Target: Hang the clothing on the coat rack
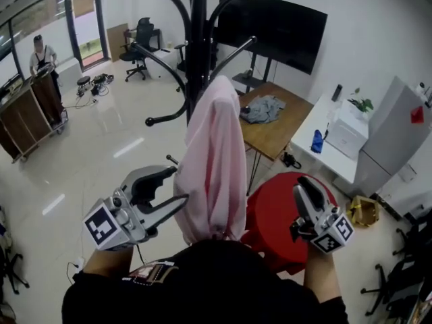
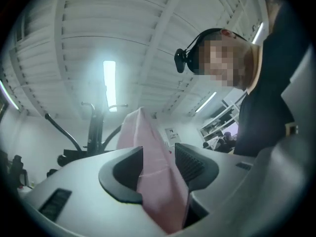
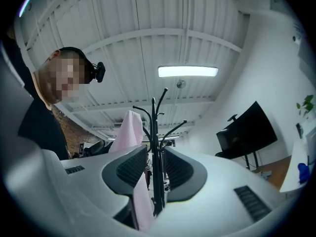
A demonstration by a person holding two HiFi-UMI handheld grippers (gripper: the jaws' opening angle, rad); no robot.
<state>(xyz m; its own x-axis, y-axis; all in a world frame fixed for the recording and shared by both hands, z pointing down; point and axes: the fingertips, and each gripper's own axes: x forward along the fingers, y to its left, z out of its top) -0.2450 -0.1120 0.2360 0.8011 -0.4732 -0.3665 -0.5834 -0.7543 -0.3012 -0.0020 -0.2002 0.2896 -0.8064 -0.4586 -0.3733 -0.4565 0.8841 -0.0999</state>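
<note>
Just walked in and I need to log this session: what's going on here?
A person holding a gripper in each hand is hanging a pink garment on the black coat rack. The garment already drapes from one of the rack's arms. The left gripper has its jaws apart, with a fold of the pink cloth loose between them. The right gripper is open too, with an edge of the cloth at its jaws. Neither one clamps the garment, so the hanging looks done or nearly done.
</note>
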